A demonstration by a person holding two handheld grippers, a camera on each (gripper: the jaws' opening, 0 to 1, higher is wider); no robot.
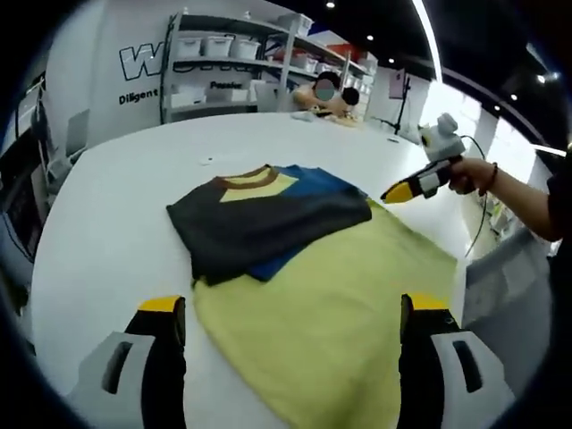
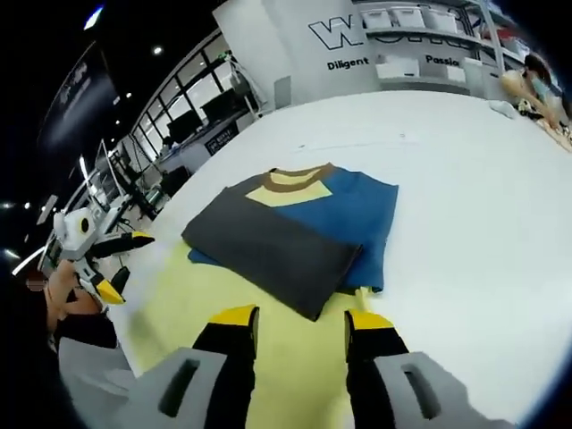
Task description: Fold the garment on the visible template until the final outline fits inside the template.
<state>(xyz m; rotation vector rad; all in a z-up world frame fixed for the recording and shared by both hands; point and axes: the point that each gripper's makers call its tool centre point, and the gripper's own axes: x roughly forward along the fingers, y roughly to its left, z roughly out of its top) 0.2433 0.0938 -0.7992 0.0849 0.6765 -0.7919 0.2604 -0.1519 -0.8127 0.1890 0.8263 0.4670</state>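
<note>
A folded garment (image 1: pixel 268 219) in dark grey, blue and yellow, with a brown collar, lies on the far part of a yellow template (image 1: pixel 349 304) on a white table. My left gripper (image 1: pixel 290 315) hangs over the near end of the template, its jaws wide apart and nothing between them. My right gripper (image 1: pixel 418 183), held by a hand, hovers just past the template's right edge. In the right gripper view the garment (image 2: pixel 295 223) lies just ahead of my open right gripper (image 2: pixel 300 323), which is over the template (image 2: pixel 201 299). My left gripper (image 2: pixel 114 261) stands open at the left.
The round white table (image 1: pixel 107 232) stretches wide around the template. People sit at its far side (image 1: pixel 326 94) beside small items. Behind them stand shelves with white bins (image 1: pixel 223 54). A cable (image 1: pixel 478 214) hangs off the table's right edge.
</note>
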